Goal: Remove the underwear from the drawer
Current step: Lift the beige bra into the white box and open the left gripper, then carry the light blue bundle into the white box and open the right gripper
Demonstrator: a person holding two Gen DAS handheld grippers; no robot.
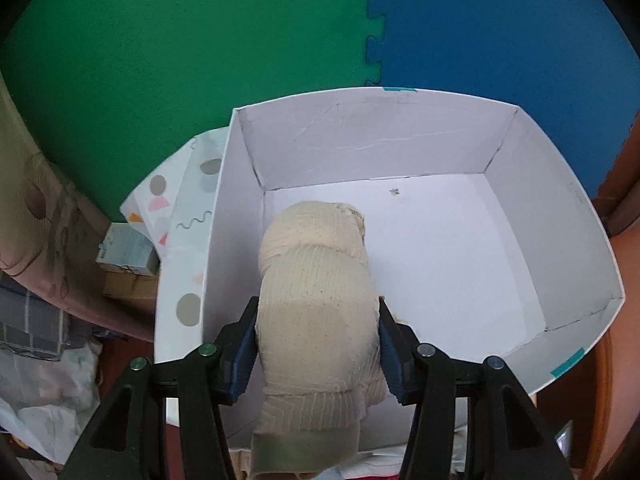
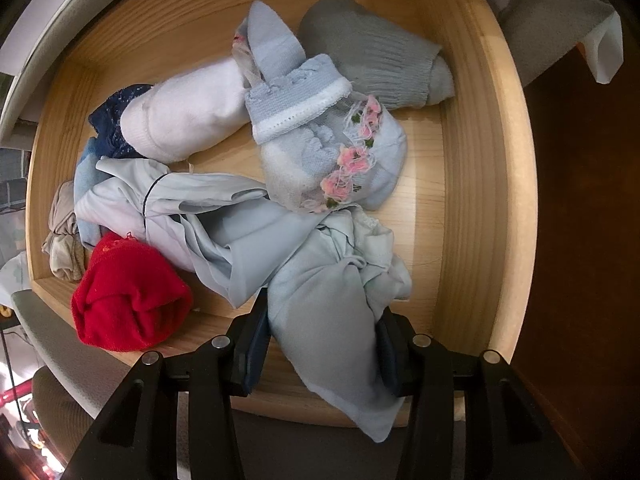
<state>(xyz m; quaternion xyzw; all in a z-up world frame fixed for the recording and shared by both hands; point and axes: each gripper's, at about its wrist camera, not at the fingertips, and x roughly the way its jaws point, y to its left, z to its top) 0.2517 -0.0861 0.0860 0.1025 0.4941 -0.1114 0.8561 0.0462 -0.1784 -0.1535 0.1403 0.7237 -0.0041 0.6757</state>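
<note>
Left tongs (image 1: 318,344) clamp a rolled beige underwear bundle (image 1: 316,280) above the white box (image 1: 576,216), likely the drop spot. Right tongs (image 2: 322,344) pinch a pale blue garment (image 2: 332,300) in the wooden drawer (image 2: 476,168) for lifting; rolled pieces, incl. a red one (image 2: 128,304), lie beside it. Green and blue foam mat (image 1: 200,40) covers the floor beyond the box
</note>
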